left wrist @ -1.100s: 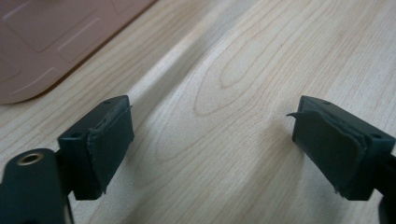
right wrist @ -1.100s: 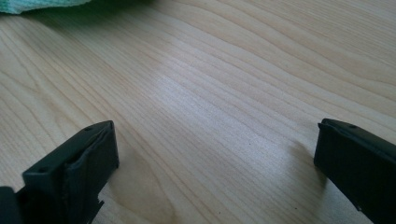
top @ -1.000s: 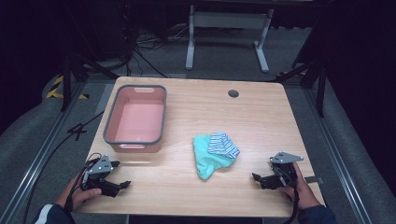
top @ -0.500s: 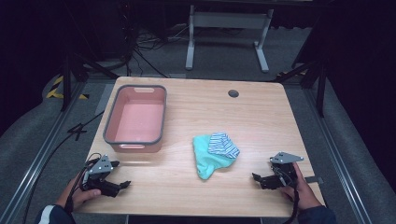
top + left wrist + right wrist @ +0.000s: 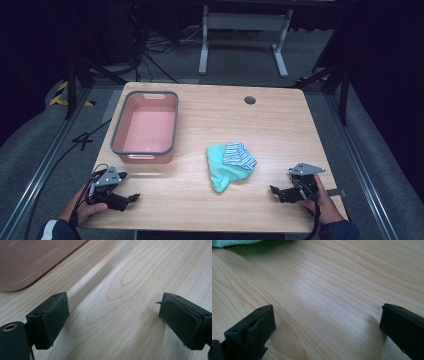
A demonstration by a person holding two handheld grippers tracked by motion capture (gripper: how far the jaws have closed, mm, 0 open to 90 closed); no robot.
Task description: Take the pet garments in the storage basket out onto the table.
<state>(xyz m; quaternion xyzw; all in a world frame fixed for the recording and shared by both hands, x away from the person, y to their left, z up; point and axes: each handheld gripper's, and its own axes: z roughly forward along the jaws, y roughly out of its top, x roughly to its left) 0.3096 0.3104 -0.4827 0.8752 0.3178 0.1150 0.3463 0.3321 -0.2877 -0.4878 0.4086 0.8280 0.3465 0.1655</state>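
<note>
Nothing has moved: both grippers stay at the near edge of the table (image 5: 280, 120), left gripper (image 5: 131, 199) and right gripper (image 5: 274, 190) both spread wide over bare wood. Between them, slightly farther, lies the crumpled green cloth (image 5: 222, 167); the pink tub (image 5: 146, 129) sits far left.

The left hand (image 5: 85, 207) comes in at the near left corner and holds the left gripper (image 5: 131, 199) low over the table, its jaws spread wide and pointing to the right. The right hand (image 5: 320, 205) at the near right corner holds the right gripper (image 5: 276, 191) low as well, jaws wide apart and pointing left toward the other.
</note>
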